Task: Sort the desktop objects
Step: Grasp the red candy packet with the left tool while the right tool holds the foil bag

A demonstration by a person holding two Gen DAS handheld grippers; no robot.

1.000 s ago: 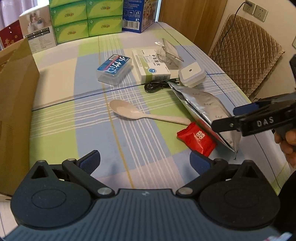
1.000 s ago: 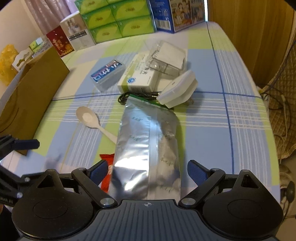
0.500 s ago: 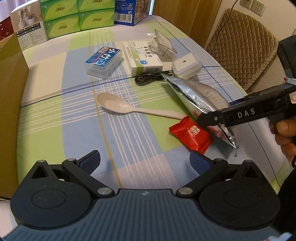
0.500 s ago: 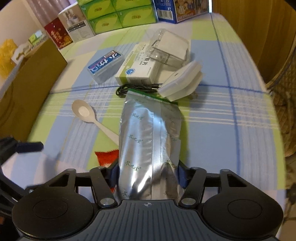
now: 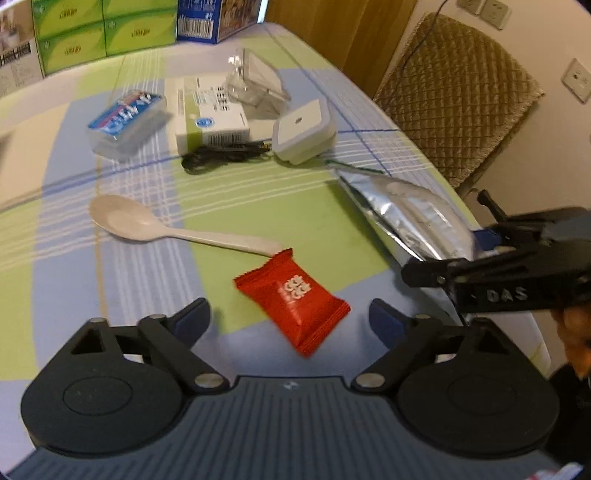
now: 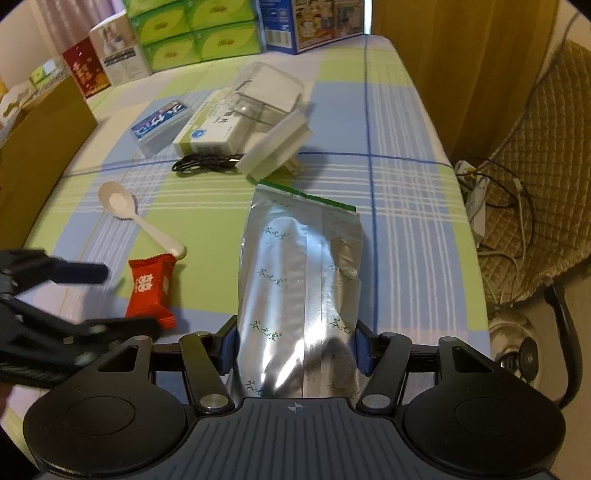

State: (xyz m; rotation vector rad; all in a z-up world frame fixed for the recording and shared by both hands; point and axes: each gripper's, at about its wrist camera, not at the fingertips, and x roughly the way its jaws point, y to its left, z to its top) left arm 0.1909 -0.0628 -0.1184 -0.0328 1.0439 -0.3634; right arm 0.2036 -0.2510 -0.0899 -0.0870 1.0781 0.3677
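My right gripper (image 6: 296, 347) has its two fingers pressed against the sides of the silver foil pouch (image 6: 301, 280), pinching its near end between the blue pads (image 6: 228, 350). The pouch stretches away from me across the checked tablecloth (image 6: 402, 206), its green-edged far end close to the white square gadget (image 6: 275, 146). From the left wrist camera I see the same pouch (image 5: 406, 214) with the right gripper (image 5: 480, 258) clamped on its end, and a bit of a hand (image 5: 576, 332) at the frame's right edge.

My left gripper (image 5: 290, 319) has its fingers spread wide, holding nothing, with the red snack packet (image 5: 291, 297) lying on the cloth between them, just ahead of the tips. I cannot tell whether the tips touch the cloth. In the right wrist view the left gripper (image 6: 88, 299) shows as dark bars just beside that red packet (image 6: 149, 288).

The white spoon (image 5: 155, 227) lies beyond the packet, its handle end almost touching the packet's top corner. Farther back sit a black coiled cable (image 5: 221, 157), a white and green box (image 5: 205, 114), a blue-labelled clear case (image 5: 125, 120) and a clear plastic box (image 5: 258, 86) leaning on the white and green box. Green tissue boxes (image 6: 192, 33) stand at the table's far end, and a cardboard box (image 6: 40, 147) stands along the left side. A padded chair (image 5: 458, 99) stands off to the right of the table.
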